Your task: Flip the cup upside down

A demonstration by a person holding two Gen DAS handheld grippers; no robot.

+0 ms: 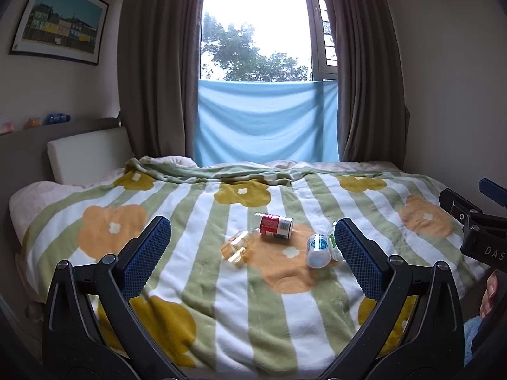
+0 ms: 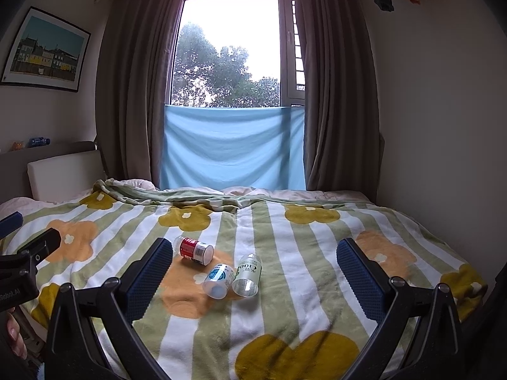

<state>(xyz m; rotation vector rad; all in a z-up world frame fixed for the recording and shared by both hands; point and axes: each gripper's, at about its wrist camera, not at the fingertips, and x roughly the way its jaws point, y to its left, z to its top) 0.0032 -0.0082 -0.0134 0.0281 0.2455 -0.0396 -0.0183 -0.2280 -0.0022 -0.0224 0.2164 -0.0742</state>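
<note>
Showing amber cup (image 1: 236,248) leftward only, grippers spread

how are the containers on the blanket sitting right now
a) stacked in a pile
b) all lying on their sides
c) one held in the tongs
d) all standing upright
b: the red-labelled container, the blue-labelled one and the green-labelled one all lie on their sides on the blanket, with both tongs open and empty.

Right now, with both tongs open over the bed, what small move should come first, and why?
Probably ease the left tongs forward and down toward the amber cup. It lies on its side on the blanket, apart from the red-label bottle, almost centred between the open jaws, and nothing is gripped yet.
</note>
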